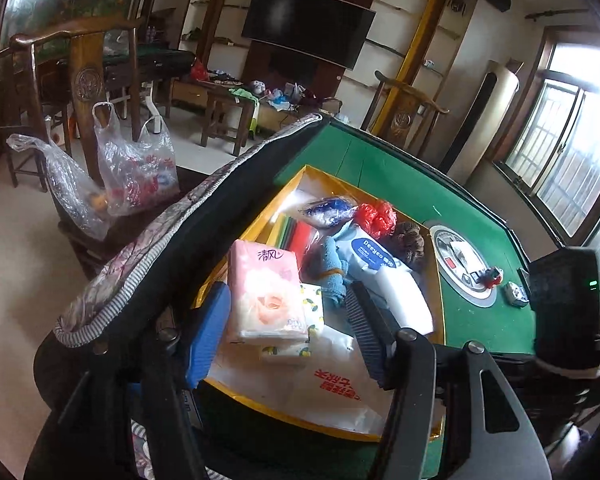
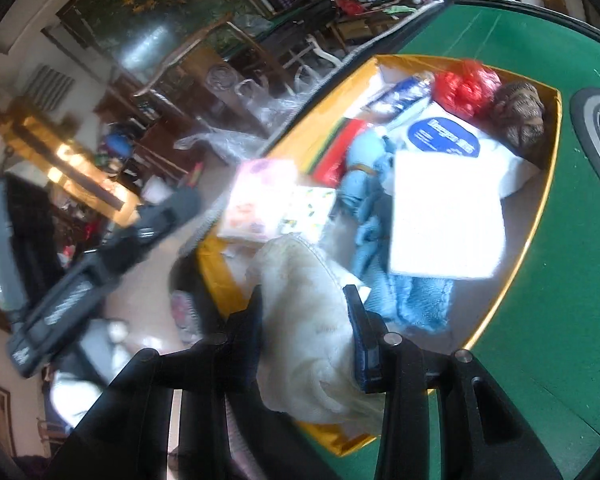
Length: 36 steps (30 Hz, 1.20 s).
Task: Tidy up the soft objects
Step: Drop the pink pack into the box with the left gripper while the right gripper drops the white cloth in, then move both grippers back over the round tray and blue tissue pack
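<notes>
Two grippers over the yellow-walled box (image 1: 260, 216) on the green table (image 1: 400, 184). Left gripper (image 1: 292, 320) parted about halfway, nothing pressed between the pads; pink tissue pack (image 1: 266, 292) lying loose in the gap, long axis running away along the fingers, resting on a smaller lemon-print pack (image 1: 314, 312) inside the box. Right gripper (image 2: 308, 316) clamped tight on a cream fluffy cloth (image 2: 312, 320), hanging above the near end of the box (image 2: 552, 168). Ahead of that cloth, further into the box: blue towel (image 2: 368, 184), white wipes pack (image 2: 448, 208), red bag (image 2: 466, 88). Probably right hand nearer the drop, open floor just below and forward of its fingers. Striped bag rim (image 1: 148, 264) close beside the left gripper.
</notes>
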Tool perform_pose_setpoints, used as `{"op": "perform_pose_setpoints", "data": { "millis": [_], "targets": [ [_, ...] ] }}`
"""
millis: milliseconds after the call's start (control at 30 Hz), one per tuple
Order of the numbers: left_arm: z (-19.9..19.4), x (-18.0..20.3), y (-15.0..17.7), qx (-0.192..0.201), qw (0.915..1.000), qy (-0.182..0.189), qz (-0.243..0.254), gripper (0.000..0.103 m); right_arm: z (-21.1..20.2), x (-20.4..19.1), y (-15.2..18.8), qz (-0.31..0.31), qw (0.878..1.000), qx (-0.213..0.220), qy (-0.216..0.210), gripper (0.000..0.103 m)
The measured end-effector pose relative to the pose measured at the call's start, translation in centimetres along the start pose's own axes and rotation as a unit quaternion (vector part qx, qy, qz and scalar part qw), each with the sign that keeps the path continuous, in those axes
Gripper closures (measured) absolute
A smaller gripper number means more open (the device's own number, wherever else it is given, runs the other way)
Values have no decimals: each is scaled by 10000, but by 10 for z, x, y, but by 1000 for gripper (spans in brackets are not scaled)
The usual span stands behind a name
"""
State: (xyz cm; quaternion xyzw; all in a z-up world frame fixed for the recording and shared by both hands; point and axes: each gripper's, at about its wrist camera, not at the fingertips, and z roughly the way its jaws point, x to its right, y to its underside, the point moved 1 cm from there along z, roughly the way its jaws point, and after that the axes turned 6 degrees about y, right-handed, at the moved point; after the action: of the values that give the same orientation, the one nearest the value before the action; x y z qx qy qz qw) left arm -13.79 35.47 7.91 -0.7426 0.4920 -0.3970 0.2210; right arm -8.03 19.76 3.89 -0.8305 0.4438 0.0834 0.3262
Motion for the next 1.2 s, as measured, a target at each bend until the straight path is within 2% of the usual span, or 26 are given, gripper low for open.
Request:
{"op": "perform_pose_setpoints", "data": {
  "millis": [167, 233, 300, 333, 367, 567, 700, 867, 1200],
  "targets": [
    [-3, 2, 4, 90, 9999, -52, 110, 44, -1, 15, 4, 140, 9956, 285, 885, 69],
    [-3, 7, 6, 140, 9996, -135, 216, 44, -1, 12, 3, 34, 9952, 263, 941, 66],
    [-2, 12, 8, 171, 9992, -205, 306, 44, 0, 5, 4, -50, 9956, 187, 918, 60],
    [-1, 14, 9, 172, 9989, -265, 359, 44, -3, 2, 2, -91, 9961, 203, 854, 54],
    [-1, 16, 10, 166, 9986, -317, 395, 44, -8, 2, 2, -135, 9963, 269, 801, 48],
    [-1, 22, 15, 121, 9960, -740, 484, 34, -39, -6, 5, -379, 9922, 910, 764, 34],
    [-2, 28, 16, 152, 9933, -1020, 528, 28, -59, 1, 11, -488, 9873, 1199, 926, 33],
    [-2, 39, 16, 181, 9892, -1310, 628, 28, -71, 14, 15, -461, 9833, 1347, 1133, 32],
    [-7, 75, 20, 277, 9833, -1500, 995, 24, -100, 62, 33, -37, 9807, 1441, 1318, 32]
  ]
}}
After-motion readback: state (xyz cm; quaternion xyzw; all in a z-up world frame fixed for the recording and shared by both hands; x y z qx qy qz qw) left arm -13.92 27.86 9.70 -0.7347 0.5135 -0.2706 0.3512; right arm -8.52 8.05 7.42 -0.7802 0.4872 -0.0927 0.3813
